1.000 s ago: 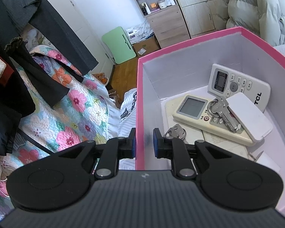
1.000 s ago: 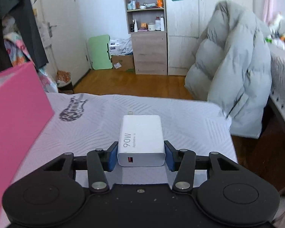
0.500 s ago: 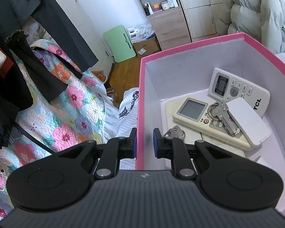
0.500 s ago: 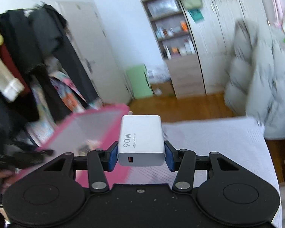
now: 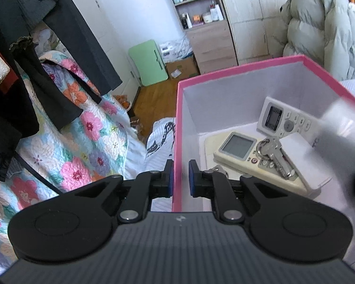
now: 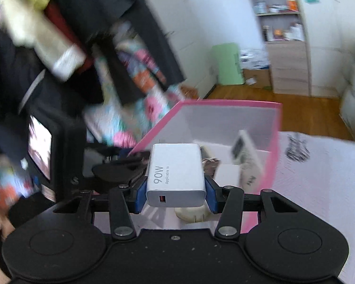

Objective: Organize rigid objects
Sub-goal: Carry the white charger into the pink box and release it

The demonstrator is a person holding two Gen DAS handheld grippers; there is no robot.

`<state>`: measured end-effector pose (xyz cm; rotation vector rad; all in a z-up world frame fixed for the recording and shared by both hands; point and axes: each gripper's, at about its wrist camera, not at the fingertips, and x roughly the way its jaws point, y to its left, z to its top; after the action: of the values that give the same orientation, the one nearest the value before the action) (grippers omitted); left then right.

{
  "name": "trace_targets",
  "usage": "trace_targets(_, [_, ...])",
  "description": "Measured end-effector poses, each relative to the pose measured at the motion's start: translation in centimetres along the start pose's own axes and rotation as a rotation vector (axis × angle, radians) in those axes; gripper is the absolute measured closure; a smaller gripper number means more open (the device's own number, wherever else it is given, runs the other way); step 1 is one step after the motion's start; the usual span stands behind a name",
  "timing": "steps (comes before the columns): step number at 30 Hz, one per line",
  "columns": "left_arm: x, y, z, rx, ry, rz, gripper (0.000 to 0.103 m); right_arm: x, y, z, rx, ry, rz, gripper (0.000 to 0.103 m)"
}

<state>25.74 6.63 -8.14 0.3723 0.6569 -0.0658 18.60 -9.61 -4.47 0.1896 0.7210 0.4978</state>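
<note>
Left hand-held gripper (image 5: pixel 179 175) is pinched narrow on the near wall of the pink box (image 5: pixel 236 69), one pad on each side. Right hand-held gripper (image 6: pixel 175 196) grips the white charger (image 6: pixel 176 175) above the box's near end. Inside lie two remotes (image 5: pixel 248 156), a bunch of keys (image 5: pixel 275 156) and a white card (image 5: pixel 305 163). That blurred grey shape at right is probably the charger.

Left gripper (image 5: pixel 179 177): black linkage arms, blue pads, silver pivot screws, two round discs, ribbed grey body. Right gripper (image 6: pixel 175 195): same black frame, blue pads, dusty specks on base.
</note>
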Motion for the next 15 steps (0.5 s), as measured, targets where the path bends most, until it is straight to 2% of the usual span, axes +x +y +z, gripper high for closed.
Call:
trace_targets(5, [0.1, 0.1, 0.1, -0.012, 0.003, -0.002, 0.091, 4.3, 0.8, 0.6, -0.080, 0.120, -0.074, 0.049])
trace_targets(9, [0.2, 0.4, 0.2, -0.039, 0.002, -0.017, 0.091, 5.8, 1.7, 0.4, -0.157, 0.204, -0.038, 0.049])
trace_targets(12, [0.1, 0.6, 0.1, -0.050, -0.001, -0.027, 0.091, 6.5, 3.7, 0.4, -0.282, 0.254, -0.047, 0.049])
trace_targets(15, [0.1, 1.1, 0.1, -0.065, 0.004, -0.036, 0.091, 7.9, 3.6, 0.7, -0.263, 0.324, -0.042, 0.049])
